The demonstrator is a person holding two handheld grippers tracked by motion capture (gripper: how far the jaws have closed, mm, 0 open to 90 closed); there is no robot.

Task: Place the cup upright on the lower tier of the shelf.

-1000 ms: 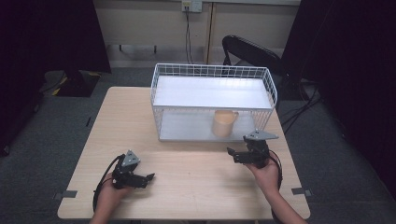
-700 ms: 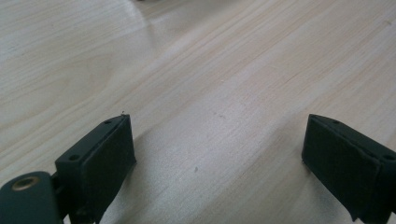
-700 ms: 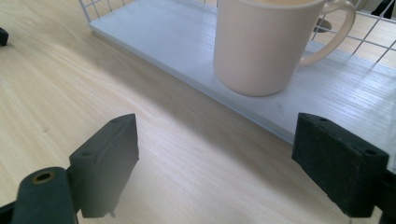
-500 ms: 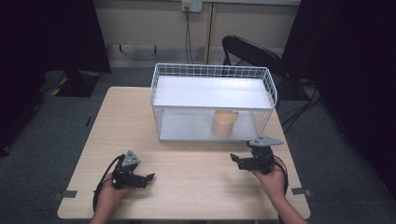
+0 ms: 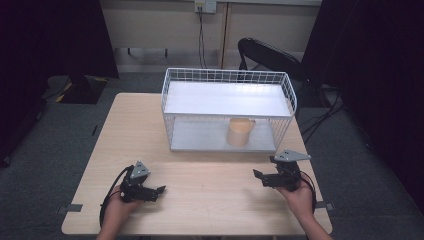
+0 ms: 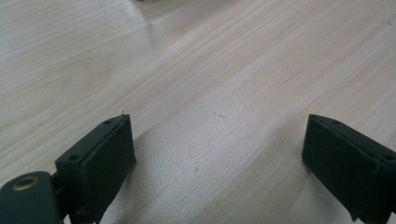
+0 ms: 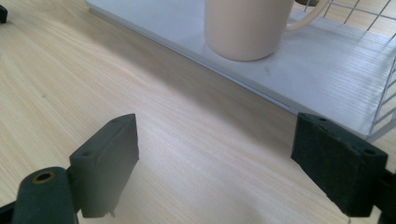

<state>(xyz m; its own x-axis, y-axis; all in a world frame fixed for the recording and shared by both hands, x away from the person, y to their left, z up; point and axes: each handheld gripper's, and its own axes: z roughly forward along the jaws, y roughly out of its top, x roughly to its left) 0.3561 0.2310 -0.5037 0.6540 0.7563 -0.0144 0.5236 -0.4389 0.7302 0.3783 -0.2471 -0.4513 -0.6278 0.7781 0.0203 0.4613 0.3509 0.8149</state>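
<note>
A beige mug (image 5: 239, 131) (image 7: 247, 25) stands upright on the lower white shelf of a white wire rack (image 5: 227, 100), toward its right side. My right gripper (image 5: 260, 176) (image 7: 219, 163) is low over the table in front of the rack's right end, open, nothing between its jaws. At the table's front left my left gripper (image 5: 159, 190) (image 6: 219, 158) rests open over bare wood, jaws pointing right.
The light wooden table (image 5: 210, 205) has free room between the two grippers and left of the rack. A black chair (image 5: 267, 55) stands behind the table on grey floor. The rack's upper shelf (image 5: 227, 97) is bare.
The right gripper has drawn back from the rack toward the table's front edge and sunk lower. The left gripper has stayed in place.
</note>
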